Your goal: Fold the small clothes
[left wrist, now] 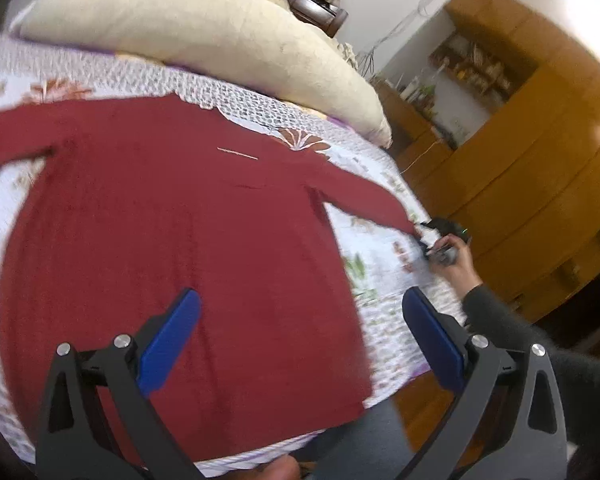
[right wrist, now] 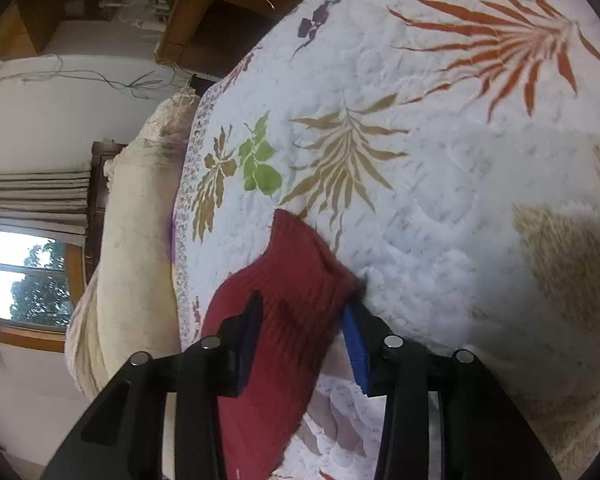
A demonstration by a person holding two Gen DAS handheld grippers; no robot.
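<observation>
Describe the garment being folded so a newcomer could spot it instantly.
On the white leaf-print quilt covering the bed, below the cream pillow, lies a dark red long-sleeved top, spread flat. It is the only plain, solid-coloured cloth on the patterned quilt.

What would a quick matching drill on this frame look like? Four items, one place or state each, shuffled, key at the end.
Items:
1. left claw
2. right claw
3. red sweater
4. cream pillow

Places or states:
a. spread flat on the floral quilt
b. at the far end of the bed, beyond the sweater's top edge
c. wide open, above the sweater's hem
d. straddling the cuff of the right sleeve

Pairs: 1-c, 2-d, 3-a, 4-b
</observation>
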